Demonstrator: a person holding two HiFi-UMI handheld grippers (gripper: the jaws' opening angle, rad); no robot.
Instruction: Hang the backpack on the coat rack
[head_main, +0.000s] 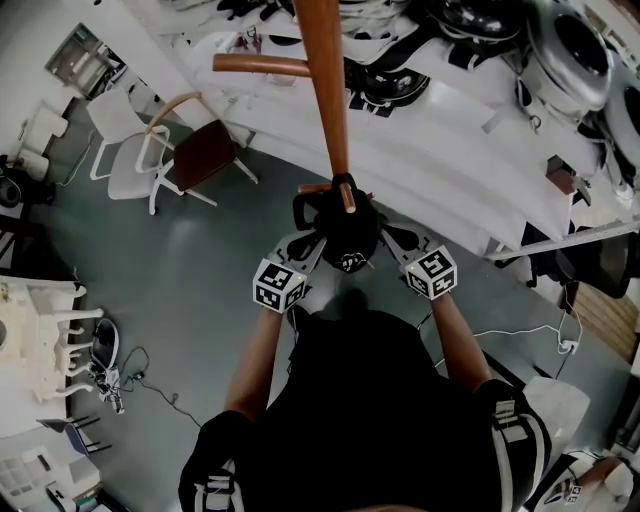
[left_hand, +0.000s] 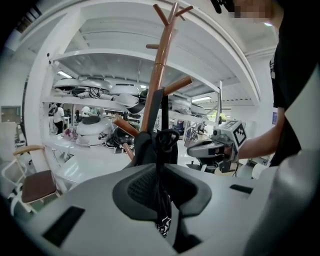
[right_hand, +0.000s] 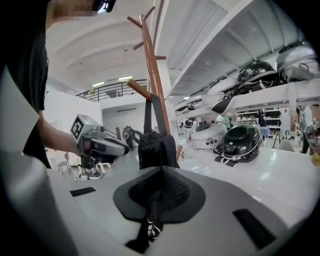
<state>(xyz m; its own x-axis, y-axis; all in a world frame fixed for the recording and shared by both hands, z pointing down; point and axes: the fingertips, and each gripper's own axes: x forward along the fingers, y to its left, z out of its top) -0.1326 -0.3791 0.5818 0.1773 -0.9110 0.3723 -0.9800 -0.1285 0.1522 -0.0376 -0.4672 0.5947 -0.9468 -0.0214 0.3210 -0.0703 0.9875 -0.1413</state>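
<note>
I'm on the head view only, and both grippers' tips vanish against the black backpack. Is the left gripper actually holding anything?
Observer: Yes. The left gripper view shows the left gripper shut on a thin black strap that trails from the backpack.
Operator: And the right one?
Observer: The right gripper is likewise shut, on a tagged strap with white print.
Operator: Is the bag on a peg?
Observer: From the side, its top loop runs up to an upward-slanting peg of the coat rack and looks hooked over it.
</note>
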